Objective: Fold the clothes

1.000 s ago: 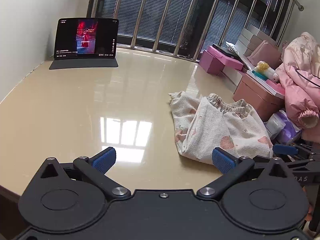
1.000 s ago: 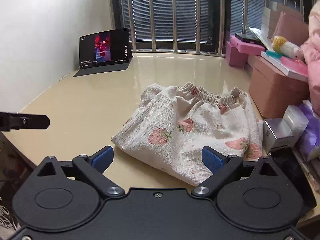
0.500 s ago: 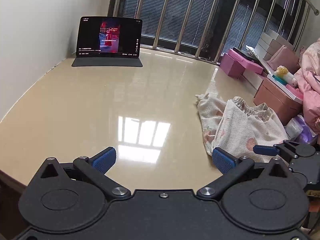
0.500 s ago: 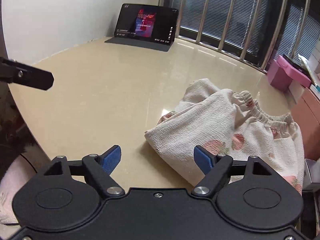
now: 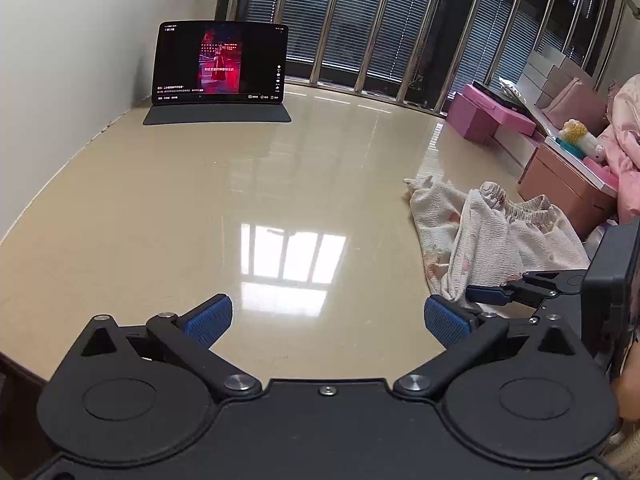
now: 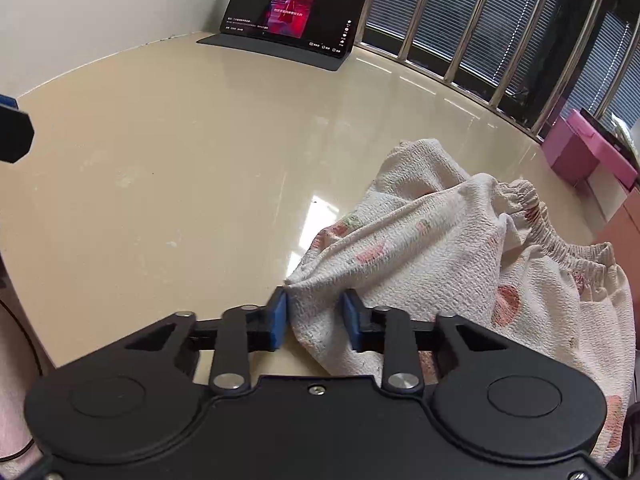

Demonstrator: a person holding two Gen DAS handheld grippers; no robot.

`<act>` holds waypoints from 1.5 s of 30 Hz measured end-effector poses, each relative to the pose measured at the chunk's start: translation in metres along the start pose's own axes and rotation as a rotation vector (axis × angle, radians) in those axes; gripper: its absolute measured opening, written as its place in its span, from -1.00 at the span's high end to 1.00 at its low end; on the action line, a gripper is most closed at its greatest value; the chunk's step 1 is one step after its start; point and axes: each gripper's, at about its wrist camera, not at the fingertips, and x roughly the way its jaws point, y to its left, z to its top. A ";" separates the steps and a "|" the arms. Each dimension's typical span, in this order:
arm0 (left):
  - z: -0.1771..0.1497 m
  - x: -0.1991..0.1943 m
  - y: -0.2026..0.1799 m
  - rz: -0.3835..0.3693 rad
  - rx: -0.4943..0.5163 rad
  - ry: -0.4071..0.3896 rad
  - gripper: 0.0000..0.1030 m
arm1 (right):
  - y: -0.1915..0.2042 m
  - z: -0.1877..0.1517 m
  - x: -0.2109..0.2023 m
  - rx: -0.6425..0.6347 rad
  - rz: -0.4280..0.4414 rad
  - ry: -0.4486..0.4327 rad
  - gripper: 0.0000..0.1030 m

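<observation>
Cream shorts with a strawberry print and an elastic waistband lie bunched on the right side of the beige table; they also show in the left wrist view. My right gripper is closed down on the near corner of the shorts, with cloth pinched between its blue pads. It also appears in the left wrist view at the cloth's near edge. My left gripper is wide open and empty over bare table, left of the shorts.
A tablet on a dark stand plays video at the far left by the wall. Pink boxes, a brown box and pink clothing crowd the right edge. Metal window bars run behind.
My right gripper moved in on the shorts' near corner and closed on it, pulling the cloth into folds. My left gripper stayed open and swung left, away from the shorts.
</observation>
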 end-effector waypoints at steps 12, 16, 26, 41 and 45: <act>0.011 0.070 -0.017 -0.177 -0.264 0.199 -1.00 | -0.042 -0.029 -0.092 0.240 0.194 -0.253 0.94; 0.014 0.099 -0.023 -0.240 -0.375 0.277 -0.97 | -0.046 -0.047 -0.113 0.278 0.260 -0.276 0.94; 0.016 0.146 -0.012 -0.297 -0.602 0.368 -0.24 | -0.044 -0.066 -0.135 0.272 0.349 -0.299 0.94; 0.029 0.095 -0.023 -0.220 -0.638 0.198 0.79 | -0.046 -0.072 -0.137 0.299 0.496 -0.347 0.93; 0.055 0.081 -0.055 -0.295 -0.583 0.170 0.79 | -0.079 -0.092 -0.144 0.482 0.552 -0.422 0.93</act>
